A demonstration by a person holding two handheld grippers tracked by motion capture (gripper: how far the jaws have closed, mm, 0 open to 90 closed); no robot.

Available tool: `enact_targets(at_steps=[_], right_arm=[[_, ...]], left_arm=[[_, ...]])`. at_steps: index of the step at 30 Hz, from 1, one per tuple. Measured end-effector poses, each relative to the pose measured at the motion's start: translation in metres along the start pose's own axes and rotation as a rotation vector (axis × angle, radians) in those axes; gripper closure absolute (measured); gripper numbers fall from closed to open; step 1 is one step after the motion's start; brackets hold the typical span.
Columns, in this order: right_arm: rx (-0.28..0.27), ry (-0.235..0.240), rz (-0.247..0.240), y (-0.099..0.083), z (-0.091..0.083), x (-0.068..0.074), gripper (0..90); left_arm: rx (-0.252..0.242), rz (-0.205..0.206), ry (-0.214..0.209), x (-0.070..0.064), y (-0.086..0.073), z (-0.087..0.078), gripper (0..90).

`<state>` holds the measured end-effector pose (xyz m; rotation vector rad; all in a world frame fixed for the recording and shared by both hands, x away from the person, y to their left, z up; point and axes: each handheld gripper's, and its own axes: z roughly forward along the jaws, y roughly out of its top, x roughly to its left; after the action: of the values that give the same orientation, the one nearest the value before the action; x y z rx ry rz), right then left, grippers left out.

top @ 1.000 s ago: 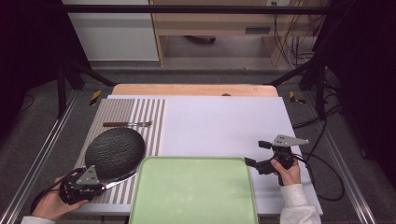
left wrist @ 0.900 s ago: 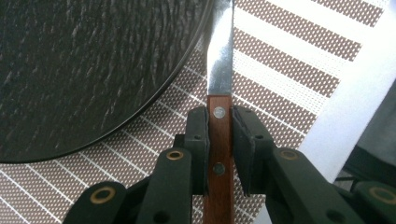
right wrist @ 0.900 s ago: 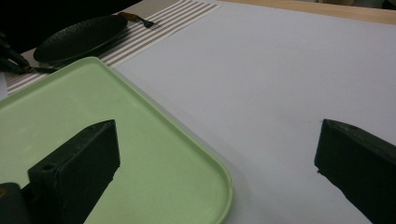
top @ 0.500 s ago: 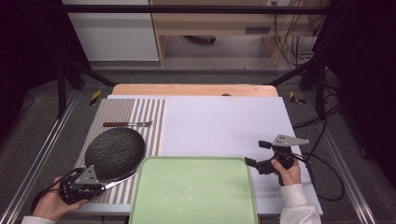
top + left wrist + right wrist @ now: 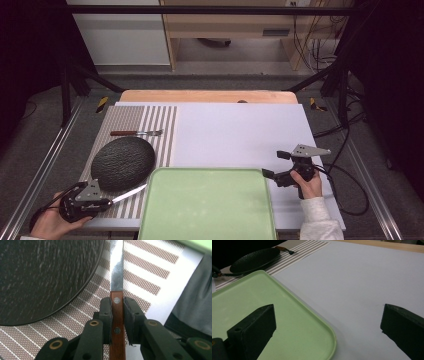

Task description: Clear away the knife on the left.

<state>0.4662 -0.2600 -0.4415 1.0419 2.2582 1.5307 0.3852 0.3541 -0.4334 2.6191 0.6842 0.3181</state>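
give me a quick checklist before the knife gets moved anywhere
1. Grip on the knife: ok. The left gripper has its jaws closed on both sides of the wooden handle.
2. Blade direction: ok. In the high view it points right, toward the green tray, away from the hand.
3. Blade apart from the dark plate: cannot tell. It lies close beside the rim.
4. Tray free to take things: ok. Its surface is bare.
5. Right gripper out of the way: ok. It is open, at the tray's far right corner.
6. Fork: ok. It lies on the striped mat beyond the plate, away from the knife.
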Motion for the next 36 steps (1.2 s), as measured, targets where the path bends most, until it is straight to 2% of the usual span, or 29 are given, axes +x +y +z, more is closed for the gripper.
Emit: enact_targets(at_steps=[11,24,29,36], right_arm=[[0.004,0.003,-0.002,0.0,0.001,0.0,0.5],[0.001,0.002,-0.007,0.0,0.0,0.0,0.6],[0.0,0.003,-0.004,0.0,0.0,0.0,0.5],[0.002,0.003,-0.006,0.0,0.0,0.0,0.6]], left_arm=[[-0.04,-0.009,0.02,-0.005,0.019,-0.005,77.3],[-0.078,-0.051,0.028,-0.01,0.048,-0.003,77.3],[-0.094,-0.042,0.023,-0.014,0.058,-0.002,77.3],[-0.095,-0.074,0.04,-0.017,0.065,0.002,77.3]])
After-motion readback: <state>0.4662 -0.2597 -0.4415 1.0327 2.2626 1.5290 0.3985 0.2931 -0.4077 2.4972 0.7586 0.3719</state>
